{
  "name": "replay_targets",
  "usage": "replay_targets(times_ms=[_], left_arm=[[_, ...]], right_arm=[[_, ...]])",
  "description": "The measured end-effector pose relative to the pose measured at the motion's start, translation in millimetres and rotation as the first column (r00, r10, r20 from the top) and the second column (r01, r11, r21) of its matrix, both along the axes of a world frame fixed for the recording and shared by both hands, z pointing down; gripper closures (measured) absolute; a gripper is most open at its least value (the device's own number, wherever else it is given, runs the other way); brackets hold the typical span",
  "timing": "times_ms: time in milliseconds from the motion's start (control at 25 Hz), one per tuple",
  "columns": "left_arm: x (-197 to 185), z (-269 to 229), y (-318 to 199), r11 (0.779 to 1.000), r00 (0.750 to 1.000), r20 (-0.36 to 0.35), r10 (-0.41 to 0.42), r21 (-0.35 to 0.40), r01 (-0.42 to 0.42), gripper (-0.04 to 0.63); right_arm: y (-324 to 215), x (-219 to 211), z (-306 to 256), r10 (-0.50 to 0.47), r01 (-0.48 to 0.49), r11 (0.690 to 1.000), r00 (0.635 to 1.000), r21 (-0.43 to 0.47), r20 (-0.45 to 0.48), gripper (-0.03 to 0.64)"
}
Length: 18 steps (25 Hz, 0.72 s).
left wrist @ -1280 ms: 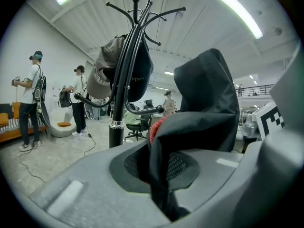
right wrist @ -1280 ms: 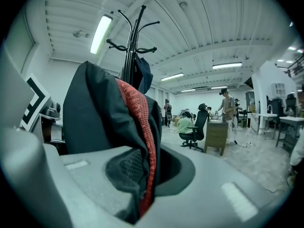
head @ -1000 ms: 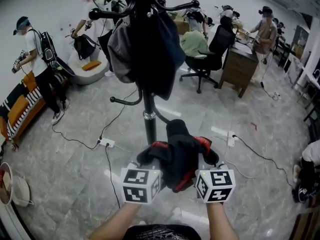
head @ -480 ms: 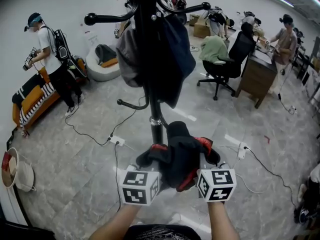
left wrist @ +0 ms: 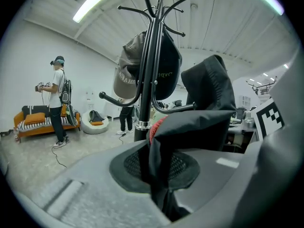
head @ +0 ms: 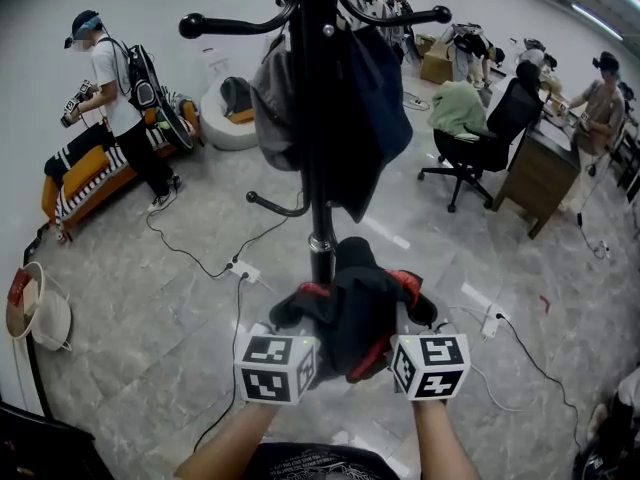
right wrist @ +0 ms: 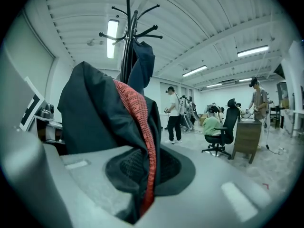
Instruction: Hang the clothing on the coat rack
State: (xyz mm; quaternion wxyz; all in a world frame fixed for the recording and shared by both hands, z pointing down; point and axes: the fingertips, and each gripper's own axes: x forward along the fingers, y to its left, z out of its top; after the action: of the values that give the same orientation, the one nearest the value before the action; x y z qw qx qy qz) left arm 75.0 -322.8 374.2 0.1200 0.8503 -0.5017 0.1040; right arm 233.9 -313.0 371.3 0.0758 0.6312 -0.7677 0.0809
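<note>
As the black coat rack (head: 318,118) draws nearer than a second ago, hanging is still ahead.
Left gripper (head: 300,308) and right gripper (head: 412,303), jaws nearly closed, each pinch the clothing (head: 355,308): soft, black, red ribbed trim, bunched just near of the glossy pole; curved hooks high above.

The grey marbled floor (head: 140,328) carries the black coat rack (head: 321,233) near its middle, with a white power strip (head: 243,269) and trailing cables (head: 185,255) just left of the pole. Along the floor's left edge stand an orange striped sofa (head: 80,183) and a white beanbag (head: 225,133). Toward its far right corner stand an office chair (head: 490,153) and a wooden desk (head: 540,173).
</note>
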Motion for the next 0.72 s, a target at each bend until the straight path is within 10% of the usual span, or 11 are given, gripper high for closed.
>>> replay_targets(times_ms=[720], left_arm=[[-12,8,-26,0.986,0.986,-0.028,-0.163,-0.026,0.162,0.566]], right_arm=[[-36,-10,6,-0.138,0.138,0.99,0.99,-0.006,-0.001,0.595]])
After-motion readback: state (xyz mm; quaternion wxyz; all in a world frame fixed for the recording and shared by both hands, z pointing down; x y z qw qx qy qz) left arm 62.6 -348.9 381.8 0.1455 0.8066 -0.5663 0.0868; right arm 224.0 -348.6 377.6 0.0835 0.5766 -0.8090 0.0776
